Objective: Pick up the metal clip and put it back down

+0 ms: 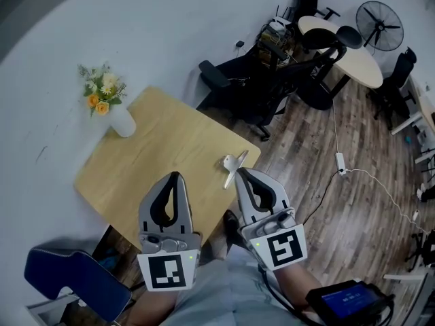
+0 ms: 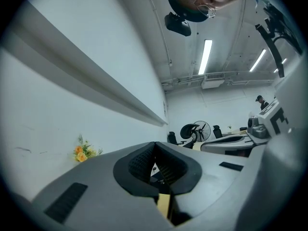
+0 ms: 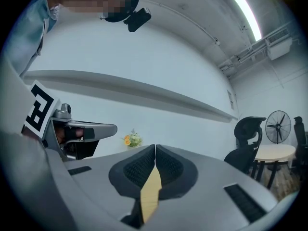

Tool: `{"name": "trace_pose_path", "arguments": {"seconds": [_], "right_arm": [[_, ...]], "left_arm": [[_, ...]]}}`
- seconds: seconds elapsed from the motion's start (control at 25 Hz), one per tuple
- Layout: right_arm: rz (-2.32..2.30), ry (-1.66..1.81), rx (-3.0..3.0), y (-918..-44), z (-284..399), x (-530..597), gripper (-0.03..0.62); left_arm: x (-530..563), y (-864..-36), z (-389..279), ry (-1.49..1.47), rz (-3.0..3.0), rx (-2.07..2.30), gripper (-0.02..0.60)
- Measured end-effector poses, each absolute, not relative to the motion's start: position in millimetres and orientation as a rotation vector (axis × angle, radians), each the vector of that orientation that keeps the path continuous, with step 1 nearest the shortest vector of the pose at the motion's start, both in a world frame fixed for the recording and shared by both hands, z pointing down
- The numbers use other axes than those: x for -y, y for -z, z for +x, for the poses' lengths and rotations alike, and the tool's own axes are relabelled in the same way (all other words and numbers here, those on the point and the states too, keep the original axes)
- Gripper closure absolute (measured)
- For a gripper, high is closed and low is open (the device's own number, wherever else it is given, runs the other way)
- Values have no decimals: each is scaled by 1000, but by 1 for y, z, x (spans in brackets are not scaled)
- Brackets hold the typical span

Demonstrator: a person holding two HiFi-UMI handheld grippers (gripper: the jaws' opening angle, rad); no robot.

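Far left of the counter (image 1: 156, 148): a vase of flowers (image 1: 121, 122) is noted, well apart from the work.

Left gripper (image 1: 176, 177): held over the near part of the counter. Its jaws are clenched pad to pad and nothing is gripped. Only a strip of wood is seen through the gap in the left gripper view.

Metal clip (image 1: 232, 166): it lies on the counter, close to the right edge. In the head view it is between the two grippers and just beside the tip of the right one. No pad is on it.

Right gripper (image 1: 240, 173): likewise clenched and empty. It is pointed level, across the counter, rather than down at the clip.

Judgement: the clip is at rest, and whether the pick is still due cannot be settled from here. If it is due, the right gripper is the better placed.
- The jaws should be opened before any descent and the nose tipped down.
- The pads should be set astride a raised part of the clip, not its flat sheet.
- Thin bare metal is likely to slip, so the closing should be centred.
- The clip is near the edge, so a sideways nudge could send it to the floor. An approach from the edge inward is advised.
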State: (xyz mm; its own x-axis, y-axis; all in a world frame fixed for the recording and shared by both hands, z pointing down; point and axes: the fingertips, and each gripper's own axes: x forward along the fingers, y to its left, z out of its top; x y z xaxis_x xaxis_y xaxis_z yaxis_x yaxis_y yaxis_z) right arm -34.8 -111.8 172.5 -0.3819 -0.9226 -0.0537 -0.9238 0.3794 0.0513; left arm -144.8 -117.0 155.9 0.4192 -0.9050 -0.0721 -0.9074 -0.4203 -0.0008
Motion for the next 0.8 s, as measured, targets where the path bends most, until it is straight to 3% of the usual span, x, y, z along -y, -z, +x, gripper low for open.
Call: {"name": "trace_pose_path", "arguments": {"seconds": [0.8], "right_arm": [[-1729, -168, -2609, -165, -38, 112, 546]], "left_arm": [[111, -155, -144, -116, -2632, -1652, 563]]}}
